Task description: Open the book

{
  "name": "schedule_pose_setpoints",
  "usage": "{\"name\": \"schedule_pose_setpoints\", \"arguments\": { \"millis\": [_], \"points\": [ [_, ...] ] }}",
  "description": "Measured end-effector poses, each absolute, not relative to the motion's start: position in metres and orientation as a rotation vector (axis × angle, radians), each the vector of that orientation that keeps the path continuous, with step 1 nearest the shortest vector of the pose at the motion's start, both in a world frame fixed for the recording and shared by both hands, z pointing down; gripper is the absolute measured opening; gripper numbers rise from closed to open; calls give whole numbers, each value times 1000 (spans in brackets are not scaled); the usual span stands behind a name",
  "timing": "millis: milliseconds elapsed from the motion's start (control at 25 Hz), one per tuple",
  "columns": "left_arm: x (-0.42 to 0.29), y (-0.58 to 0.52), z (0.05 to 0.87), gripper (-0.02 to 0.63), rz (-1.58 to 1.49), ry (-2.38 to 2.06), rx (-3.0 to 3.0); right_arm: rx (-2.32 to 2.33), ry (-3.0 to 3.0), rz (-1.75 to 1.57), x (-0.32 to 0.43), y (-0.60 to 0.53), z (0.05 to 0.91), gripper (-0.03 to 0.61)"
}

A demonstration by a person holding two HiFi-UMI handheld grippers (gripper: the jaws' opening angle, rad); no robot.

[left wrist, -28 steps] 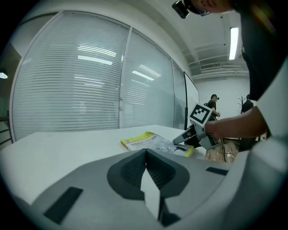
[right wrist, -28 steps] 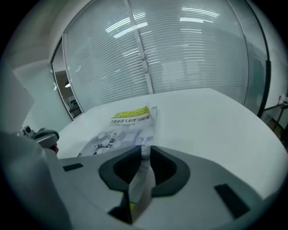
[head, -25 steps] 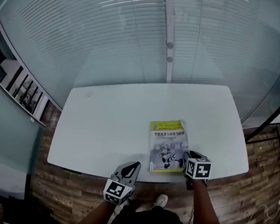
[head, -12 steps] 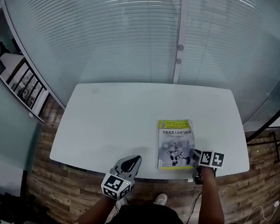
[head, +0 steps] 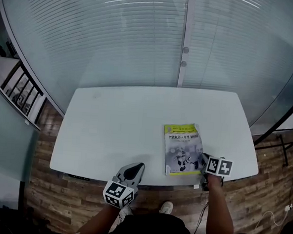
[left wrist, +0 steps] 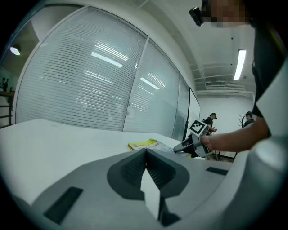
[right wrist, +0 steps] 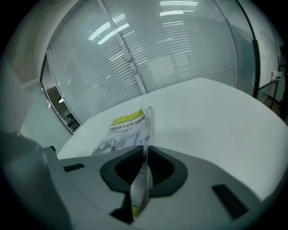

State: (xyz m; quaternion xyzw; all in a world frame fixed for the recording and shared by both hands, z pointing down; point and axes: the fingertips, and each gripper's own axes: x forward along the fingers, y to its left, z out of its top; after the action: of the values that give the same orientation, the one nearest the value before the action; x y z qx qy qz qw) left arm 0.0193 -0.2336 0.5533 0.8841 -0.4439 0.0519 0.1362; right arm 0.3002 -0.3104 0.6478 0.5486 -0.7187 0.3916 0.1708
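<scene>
Since the earlier frames, the right gripper point(head: 203, 162) has rolled at the wrist, so its marker cube point(head: 219, 166) now shows two faces in the head view. Its jaws have just been closing. The left gripper point(head: 139, 165) has shifted slightly along the near edge of the table point(head: 116, 121).

1. Book point(head: 182, 149): it lies flat on the white table, cover up, toward the near right part of the top. The yellow-green band at the head of the cover points away from the person, and a grey picture fills the lower part. In the head view the book looks closed.

2. Right gripper: it sits at the near right corner of the book. In the right gripper view the jaws stand narrow, and a thin edge of the book's cover runs up between the pads and is pinched there. Whether pages are pinched with it cannot be told.

3. Left gripper: it hangs at the near table edge, well to the left of the book and apart from it. In the left gripper view the jaw tips meet with nothing between them.

4. Surroundings: the rest of the table top is bare white. A glass wall with horizontal blinds point(head: 117, 36) stands behind the table. Wooden floor point(head: 45, 179) shows around it, and a shoe point(head: 167, 208) shows below the near edge.
</scene>
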Motion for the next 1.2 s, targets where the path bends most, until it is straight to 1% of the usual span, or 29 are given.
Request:
{"name": "schedule_pose_setpoints", "arguments": {
  "millis": [240,480,800,1200],
  "points": [
    [16,-227,561,15,155,-1257,2552,1595,-2028,878,293,-307,627,32],
    [8,-221,573,14,186,-1263,2521,1596,-1990,571,277,-305,598,29],
    [-4,-213,580,15,214,-1269,2492,1563,-1984,380,250,-302,569,28],
    [-36,-210,587,14,195,-1312,2484,1509,-1937,89,192,-289,536,26]
  ]
}}
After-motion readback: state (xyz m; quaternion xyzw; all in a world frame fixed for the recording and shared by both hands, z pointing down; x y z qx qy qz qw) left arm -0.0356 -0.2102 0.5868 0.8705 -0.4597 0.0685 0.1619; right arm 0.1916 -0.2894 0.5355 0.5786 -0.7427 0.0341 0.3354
